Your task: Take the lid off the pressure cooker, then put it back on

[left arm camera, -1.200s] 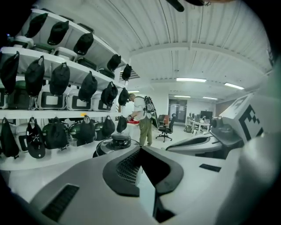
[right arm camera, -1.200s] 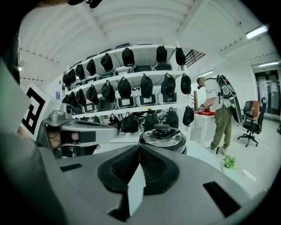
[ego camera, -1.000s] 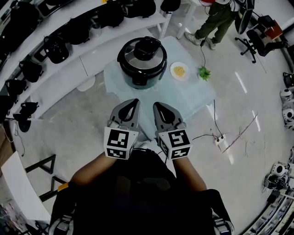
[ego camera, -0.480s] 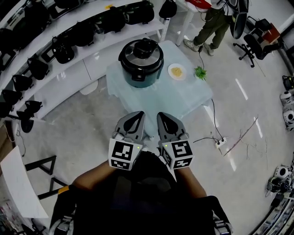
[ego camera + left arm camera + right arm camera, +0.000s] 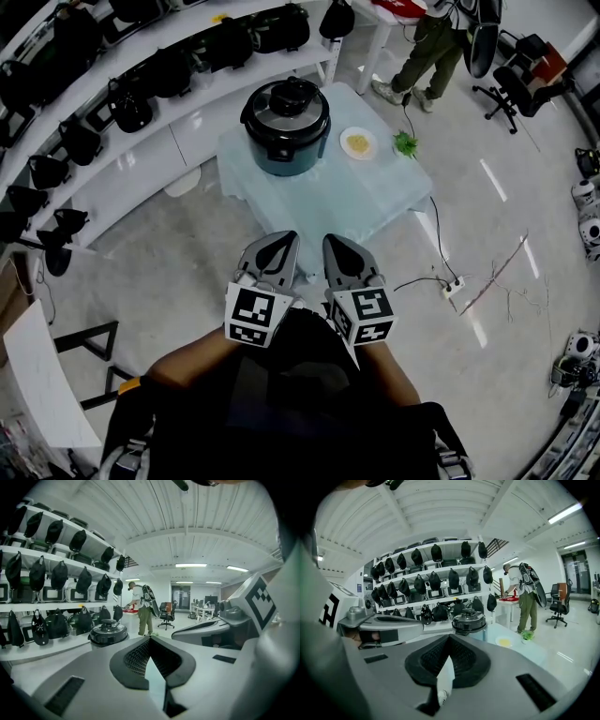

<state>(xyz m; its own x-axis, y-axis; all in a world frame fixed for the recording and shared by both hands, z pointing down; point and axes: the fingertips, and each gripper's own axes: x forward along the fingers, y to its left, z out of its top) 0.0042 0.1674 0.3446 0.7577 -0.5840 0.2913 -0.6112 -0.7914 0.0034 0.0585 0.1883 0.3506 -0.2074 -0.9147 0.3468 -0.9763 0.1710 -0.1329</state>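
Left gripper [image 5: 275, 249] and right gripper [image 5: 338, 251] have drawn back from the table [image 5: 361, 202]. Both jaws are closed together, holding nothing. Cooker [image 5: 285, 131] stands on the table, well apart, lid [image 5: 287, 103] on. Judgement: no lid work under way.

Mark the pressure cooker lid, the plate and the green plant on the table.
pressure cooker lid [image 5: 288, 101]: head view, on the black handle at the lid's centre.
plate [image 5: 346, 143]: head view, on its bare white left rim.
green plant [image 5: 405, 143]: head view, on the leaves.
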